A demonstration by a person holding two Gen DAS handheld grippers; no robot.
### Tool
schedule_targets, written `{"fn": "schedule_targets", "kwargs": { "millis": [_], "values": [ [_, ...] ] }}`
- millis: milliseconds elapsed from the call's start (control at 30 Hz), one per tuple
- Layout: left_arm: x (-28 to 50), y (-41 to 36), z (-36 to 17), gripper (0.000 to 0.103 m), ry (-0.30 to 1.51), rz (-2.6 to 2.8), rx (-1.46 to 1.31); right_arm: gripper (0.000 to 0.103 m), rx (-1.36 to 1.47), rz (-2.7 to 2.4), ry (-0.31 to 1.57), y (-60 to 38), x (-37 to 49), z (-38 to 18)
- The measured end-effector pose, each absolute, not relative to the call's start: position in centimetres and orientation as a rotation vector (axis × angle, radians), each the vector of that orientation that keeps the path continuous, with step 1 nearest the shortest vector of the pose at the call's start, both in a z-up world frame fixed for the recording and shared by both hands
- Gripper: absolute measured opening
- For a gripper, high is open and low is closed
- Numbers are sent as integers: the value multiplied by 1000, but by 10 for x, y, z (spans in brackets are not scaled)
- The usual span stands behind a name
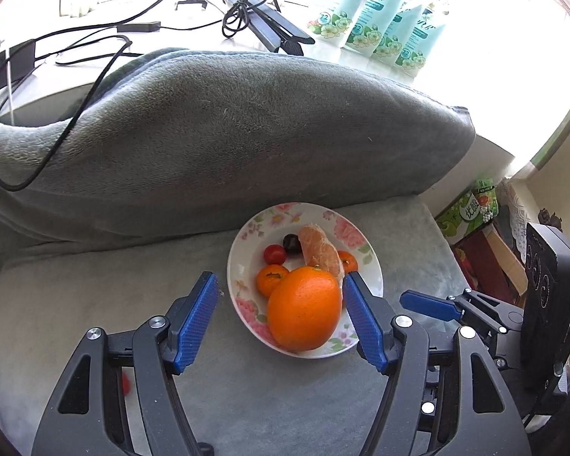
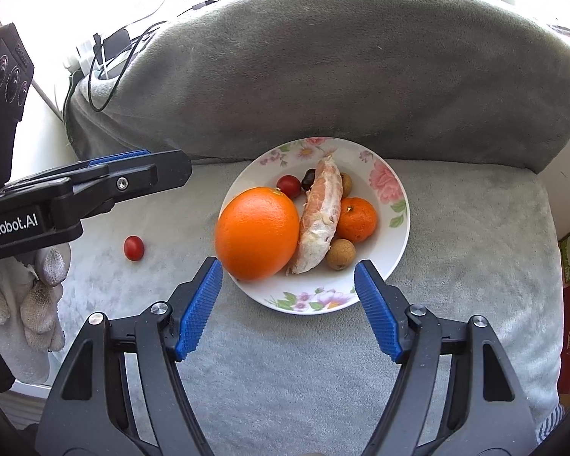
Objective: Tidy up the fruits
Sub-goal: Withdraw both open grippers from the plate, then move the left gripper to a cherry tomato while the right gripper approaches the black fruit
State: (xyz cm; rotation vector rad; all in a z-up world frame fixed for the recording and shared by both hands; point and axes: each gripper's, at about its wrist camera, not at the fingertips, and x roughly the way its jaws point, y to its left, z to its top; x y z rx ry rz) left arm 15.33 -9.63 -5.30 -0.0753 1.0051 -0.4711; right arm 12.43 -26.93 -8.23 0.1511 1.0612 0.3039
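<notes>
Grey cushion [image 2: 285, 361], peeled citrus wedge [image 2: 320, 214] lengthwise across floral plate [image 2: 395, 243]; both grippers spread, empty.

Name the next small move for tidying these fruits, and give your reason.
Probably bring the left gripper over to the stray cherry tomato on the grey cloth and close on it. Every other fruit already sits in the floral plate; this one lies alone outside it, on the left gripper's side. Both grippers are open and empty.
</notes>
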Motion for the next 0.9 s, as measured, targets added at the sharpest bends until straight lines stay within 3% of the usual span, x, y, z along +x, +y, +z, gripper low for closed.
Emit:
{"fn": "schedule_targets", "kwargs": {
  "millis": [900],
  "values": [
    [133,27,-94,65,1091,-254,-193,75,-50,576,1053,-168,89,-93]
  ]
}}
